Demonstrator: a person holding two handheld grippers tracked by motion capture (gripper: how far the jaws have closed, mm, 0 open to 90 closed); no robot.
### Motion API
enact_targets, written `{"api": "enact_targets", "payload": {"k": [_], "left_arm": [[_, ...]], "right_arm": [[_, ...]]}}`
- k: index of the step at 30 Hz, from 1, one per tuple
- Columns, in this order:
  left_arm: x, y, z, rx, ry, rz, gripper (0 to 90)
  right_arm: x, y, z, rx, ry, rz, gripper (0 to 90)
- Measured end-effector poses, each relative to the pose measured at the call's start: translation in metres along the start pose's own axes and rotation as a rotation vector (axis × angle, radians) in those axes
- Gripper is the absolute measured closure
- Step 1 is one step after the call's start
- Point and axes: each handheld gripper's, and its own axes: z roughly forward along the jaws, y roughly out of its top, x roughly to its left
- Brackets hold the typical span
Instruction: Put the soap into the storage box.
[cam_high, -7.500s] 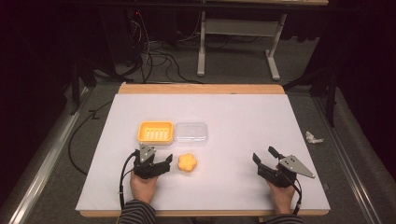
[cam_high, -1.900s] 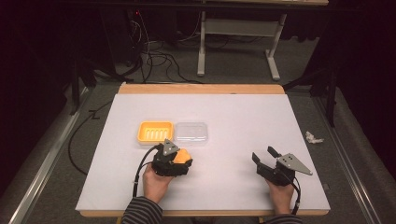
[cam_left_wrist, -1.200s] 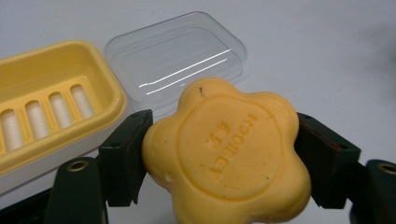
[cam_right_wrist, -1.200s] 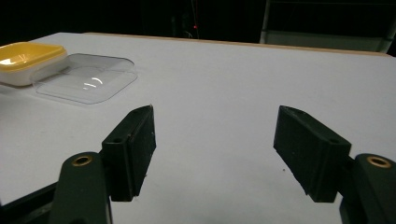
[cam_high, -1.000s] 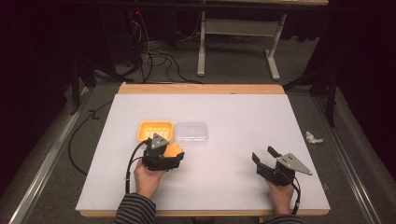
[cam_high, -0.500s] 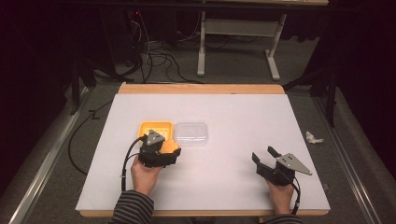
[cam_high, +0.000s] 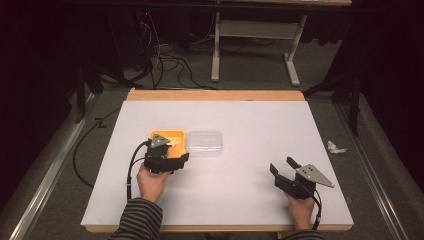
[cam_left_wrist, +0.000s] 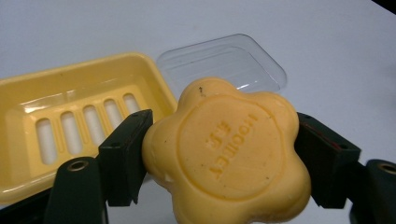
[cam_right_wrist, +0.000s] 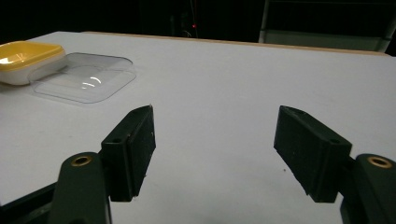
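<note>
High view, table (cam_high: 240, 200): white top, wooden edge.
Floor (cam_high: 240, 75): grey, cables, dark room.
My left gripper (cam_left_wrist: 219, 154): clamped flower-shaped soap (cam_left_wrist: 229, 154).
My right gripper (cam_right_wrist: 215, 149): jaws wide, empty.

A lab: white-topped table (cam_high: 240, 125) in a dark room, cables (cam_high: 165, 62) trailing across grey floor.
</note>
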Motion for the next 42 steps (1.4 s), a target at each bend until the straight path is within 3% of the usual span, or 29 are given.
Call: {"api": "enact_targets", "payload": {"k": [10, 22, 33, 42], "left_arm": [[0.008, 0.017, 0.01, -0.009, 0.031, -0.005, 27.4], [0.021, 0.025, 0.028, -0.001, 0.092, 0.0, 27.4], [0.033, 0.018, 0.047, 0.017, 0.156, 0.019, 27.3], [0.043, 0.016, 0.059, 0.023, 0.193, -0.001, 27.3]], "right_arm": [[0.0, 0.0, 0.0, 0.002, 0.002, 0.001, 29.7], [0.0, 0.0, 0.0, 0.003, 0.002, -0.002, 29.7], [0.0, 0.0, 0.0, 0.003, 0.0, 0.0, 29.7], [0.0, 0.0, 0.0, 0.001, 0.0, -0.001, 29.6]]}}
